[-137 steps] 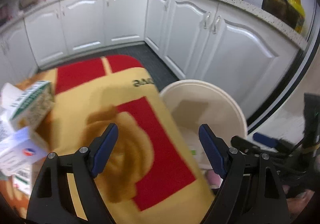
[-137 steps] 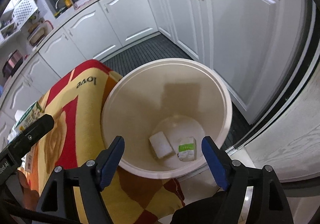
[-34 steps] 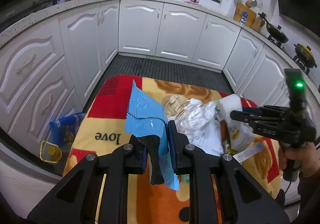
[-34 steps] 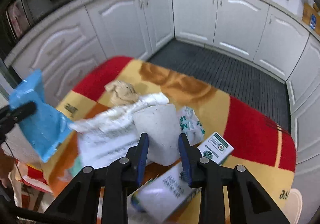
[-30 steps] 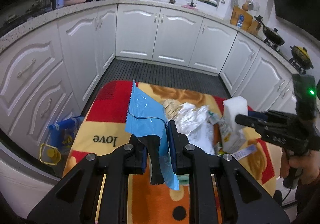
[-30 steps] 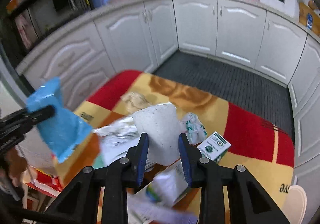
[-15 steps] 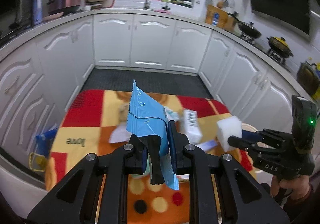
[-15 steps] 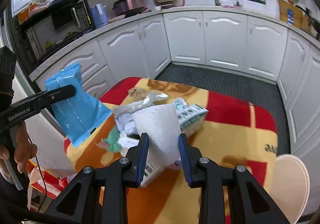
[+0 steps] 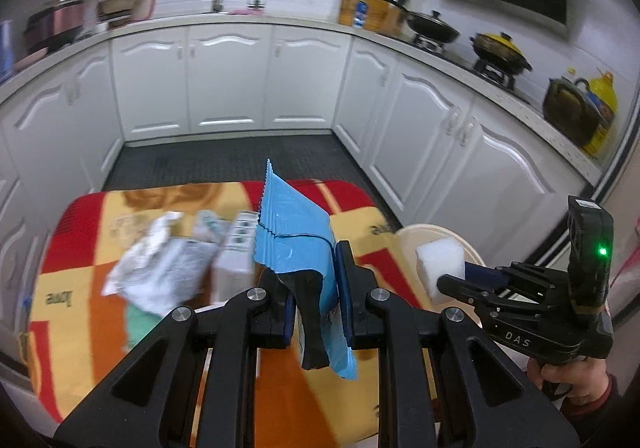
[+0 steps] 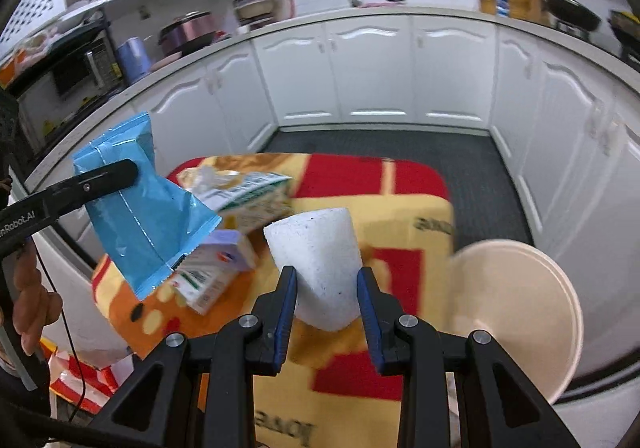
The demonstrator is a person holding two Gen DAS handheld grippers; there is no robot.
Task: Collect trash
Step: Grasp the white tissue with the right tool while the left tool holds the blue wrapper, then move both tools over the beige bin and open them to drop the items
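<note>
My left gripper [image 9: 310,280] is shut on a blue foil packet [image 9: 294,232], which stands up between its pads above the patterned table. The same blue packet [image 10: 144,204] shows at the left of the right wrist view, pinched by the left gripper [image 10: 120,172]. My right gripper [image 10: 326,284] is shut on a white foam block [image 10: 316,260]. In the left wrist view that foam block [image 9: 440,268] is held over the near rim of the cream bin [image 9: 424,232]. The bin [image 10: 516,312] stands off the table's right end.
On the red, yellow and orange tablecloth [image 9: 80,296] lie crumpled white paper [image 9: 156,268] and several cartons [image 10: 244,200]. White cabinets [image 9: 228,84] ring the dark floor [image 9: 224,160]. A person's hand [image 9: 568,380] holds the right gripper's handle.
Both grippers have swung to the right across the table with their loads still held. The cream bin has come into both views, and the foam block now hangs by its rim.
</note>
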